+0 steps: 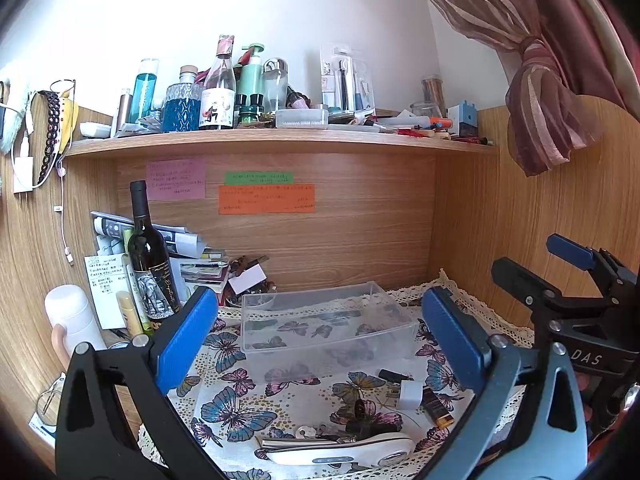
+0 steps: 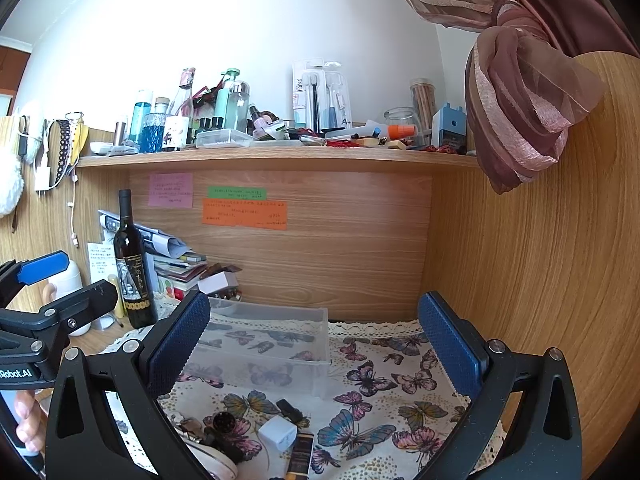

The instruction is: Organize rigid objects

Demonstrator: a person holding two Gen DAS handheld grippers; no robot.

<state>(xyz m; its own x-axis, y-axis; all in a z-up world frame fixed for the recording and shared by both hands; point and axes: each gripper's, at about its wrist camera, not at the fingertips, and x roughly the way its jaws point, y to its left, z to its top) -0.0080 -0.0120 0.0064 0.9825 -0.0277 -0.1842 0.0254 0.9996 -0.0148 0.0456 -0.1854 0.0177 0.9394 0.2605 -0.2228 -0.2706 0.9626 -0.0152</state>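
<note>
At the desk's left edge a dark wine bottle (image 1: 149,256) stands upright, apart from the work. The left tongs (image 1: 320,340) are spread wide and empty, hovering over the butterfly cloth (image 1: 224,412). The clear plastic bin (image 1: 324,328), empty and see-through, sits mid-desk toward the back. Nearer the front edge lie the small rigid things: a white thermometer-like device (image 1: 344,450), a white charger cube (image 1: 411,395) and a dark lighter (image 1: 438,408), close together. The right tongs (image 2: 320,344) gape empty too. Best take one item at a time, squarely, then lower it into the bin.
</note>
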